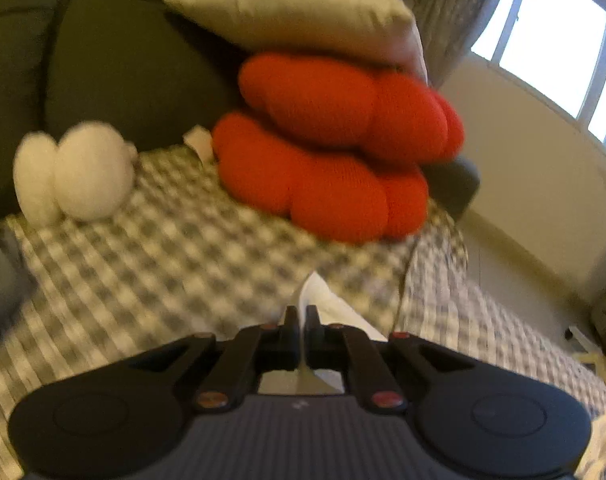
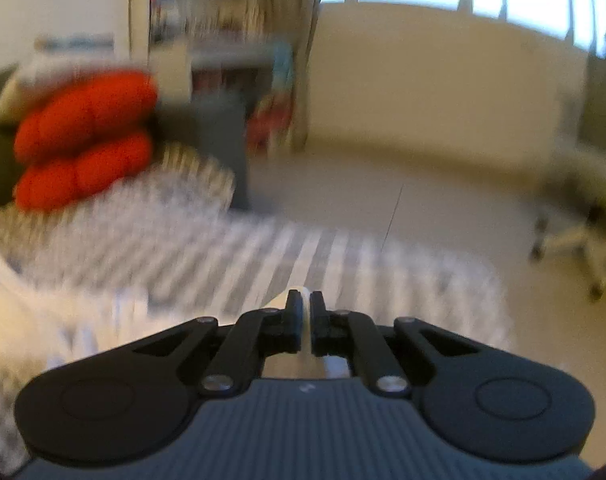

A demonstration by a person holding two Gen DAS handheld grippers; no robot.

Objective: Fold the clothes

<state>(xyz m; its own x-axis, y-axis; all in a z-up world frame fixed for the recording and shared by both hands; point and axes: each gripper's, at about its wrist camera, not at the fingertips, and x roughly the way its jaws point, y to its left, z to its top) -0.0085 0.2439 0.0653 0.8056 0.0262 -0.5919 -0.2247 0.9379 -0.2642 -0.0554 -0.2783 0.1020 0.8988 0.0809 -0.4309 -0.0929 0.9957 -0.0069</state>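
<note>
My left gripper (image 1: 301,312) is shut on a fold of white cloth (image 1: 331,312), which sticks out past the fingertips and trails down under the jaws, above a grey-and-white checked cover (image 1: 163,248). My right gripper (image 2: 306,300) is also shut on white cloth (image 2: 303,294), pinched between the pads, with more white fabric (image 2: 27,300) spread at the left over the checked cover (image 2: 263,264). Both views are blurred by motion.
Two red cushions (image 1: 331,148) are stacked under a beige pillow (image 1: 303,16) against the dark sofa back (image 1: 115,68). A white plush toy (image 1: 75,172) sits at the left. Bare floor (image 2: 423,208), a pale wall, windows and a small wheeled stand (image 2: 575,240) lie to the right.
</note>
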